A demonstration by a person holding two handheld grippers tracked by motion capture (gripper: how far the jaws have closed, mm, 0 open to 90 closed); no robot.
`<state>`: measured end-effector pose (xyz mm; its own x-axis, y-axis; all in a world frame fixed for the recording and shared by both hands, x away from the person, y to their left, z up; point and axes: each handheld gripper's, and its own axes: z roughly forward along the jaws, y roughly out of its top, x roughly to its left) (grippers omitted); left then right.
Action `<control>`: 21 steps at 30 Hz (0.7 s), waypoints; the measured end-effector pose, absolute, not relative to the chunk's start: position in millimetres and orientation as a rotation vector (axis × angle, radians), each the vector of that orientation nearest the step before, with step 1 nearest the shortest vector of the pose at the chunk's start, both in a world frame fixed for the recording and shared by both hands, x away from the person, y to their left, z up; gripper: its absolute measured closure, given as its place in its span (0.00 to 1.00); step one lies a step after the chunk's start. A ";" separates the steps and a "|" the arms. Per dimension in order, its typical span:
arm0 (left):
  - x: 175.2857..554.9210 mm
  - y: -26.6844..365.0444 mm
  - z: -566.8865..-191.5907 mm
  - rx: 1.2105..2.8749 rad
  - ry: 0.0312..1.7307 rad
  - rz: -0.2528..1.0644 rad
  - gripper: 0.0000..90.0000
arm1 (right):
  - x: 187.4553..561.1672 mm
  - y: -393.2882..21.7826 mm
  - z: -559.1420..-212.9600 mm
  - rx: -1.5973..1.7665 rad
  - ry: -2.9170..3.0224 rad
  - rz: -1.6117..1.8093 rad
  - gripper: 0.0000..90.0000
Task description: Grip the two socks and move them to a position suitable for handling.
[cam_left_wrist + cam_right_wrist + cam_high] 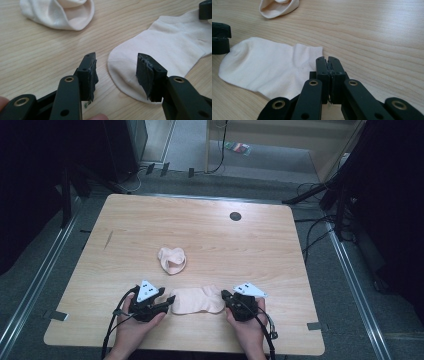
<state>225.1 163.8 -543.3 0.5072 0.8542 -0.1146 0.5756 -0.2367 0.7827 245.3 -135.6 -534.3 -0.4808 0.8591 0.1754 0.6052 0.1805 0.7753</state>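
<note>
Our left hand-held gripper (116, 72) stands partly open at the toe end of the flat sock (170, 50), one jaw over bare wood and the other over the toe fabric, with nothing pinched between them as far as we can see. Our right hand-held gripper (328, 62) has its jaws pressed together at the cuff edge of that sock; a thin bit of fabric seems caught between the pads, though we cannot be sure it is held. This sock lies spread out at the near middle of the counter (125, 220), between our two hands, toe to the left and cuff to the right. A second sock (172, 260), crumpled with its opening turned up, sits just beyond it, toward the far side and slightly left, well apart from both grippers. To do this step well, we judge that the left jaws should slide further over the toe so both pads straddle cloth, then close low against the wood to catch both layers. We should keep the right end steady meanwhile, so the sock stays flat and taut. No box, bin or tray stands on the counter, so nothing holds the socks.
</note>
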 end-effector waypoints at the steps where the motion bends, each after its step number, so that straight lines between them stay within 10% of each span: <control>1: 225.3 164.2 -544.3 1.943 1.183 0.432 0.57 | 245.1 -135.4 -534.4 1.393 2.162 1.195 0.99; 12: 230.4 154.9 -549.5 2.013 1.149 0.412 0.99 | 242.5 -130.0 -536.7 1.381 2.181 1.198 0.99; 21: 225.6 165.9 -535.6 1.977 1.137 0.408 1.00 | 234.8 -131.2 -528.7 1.367 2.178 1.227 0.99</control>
<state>225.6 165.9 -535.6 0.5439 0.8322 -0.1081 0.5738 -0.2748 0.7715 234.8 -131.2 -528.7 -0.5067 0.8423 0.1840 0.5939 0.1863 0.7827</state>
